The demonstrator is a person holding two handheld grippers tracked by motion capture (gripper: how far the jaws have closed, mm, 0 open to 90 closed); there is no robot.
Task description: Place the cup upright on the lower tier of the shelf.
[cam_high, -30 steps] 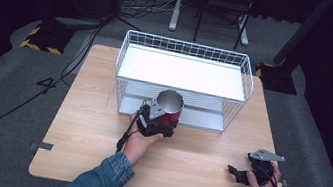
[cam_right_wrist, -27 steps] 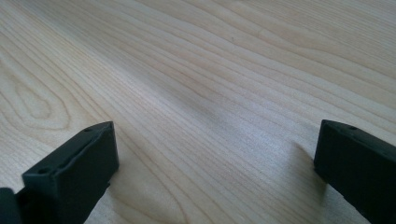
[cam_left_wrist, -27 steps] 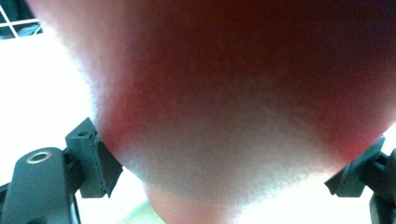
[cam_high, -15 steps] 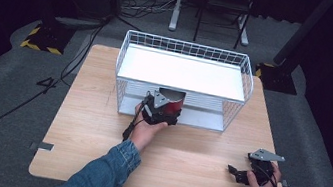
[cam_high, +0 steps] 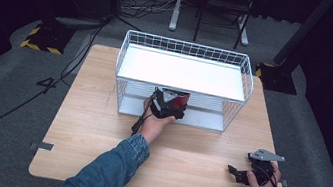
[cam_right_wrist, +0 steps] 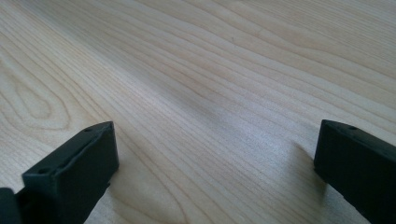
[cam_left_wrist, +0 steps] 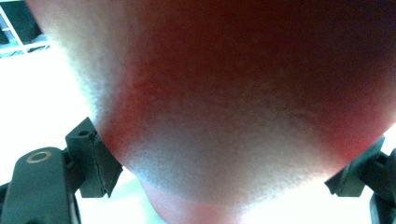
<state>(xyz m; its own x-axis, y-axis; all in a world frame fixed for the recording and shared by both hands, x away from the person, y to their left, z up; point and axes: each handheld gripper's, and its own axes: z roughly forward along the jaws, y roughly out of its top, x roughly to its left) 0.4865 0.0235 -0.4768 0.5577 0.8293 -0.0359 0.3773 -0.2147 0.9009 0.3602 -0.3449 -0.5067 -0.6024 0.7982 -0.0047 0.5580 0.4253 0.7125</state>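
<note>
A red cup (cam_high: 179, 102) with a shiny inside is held in my left gripper (cam_high: 167, 105), just inside the front opening of the white wire rack (cam_high: 183, 71), under its top shelf. In the left gripper view the cup's red wall (cam_left_wrist: 224, 102) looms close and blurred, and the left gripper (cam_left_wrist: 226, 158) is shut on it, one black pad on each side. My right gripper (cam_high: 237, 174) rests low at the table's front right corner. The right gripper (cam_right_wrist: 215, 154) stands open over bare wood, with nothing between its pads.
The rack stands at the back middle of the wooden table (cam_high: 90, 112) and has a white top shelf and a lower shelf (cam_high: 205, 121). Wire walls close its sides and back. Dark floor with cables surrounds the table.
My left hand has carried the red cup forward and slightly down, from in front of the rack to under its top shelf. The right gripper has stayed still.
</note>
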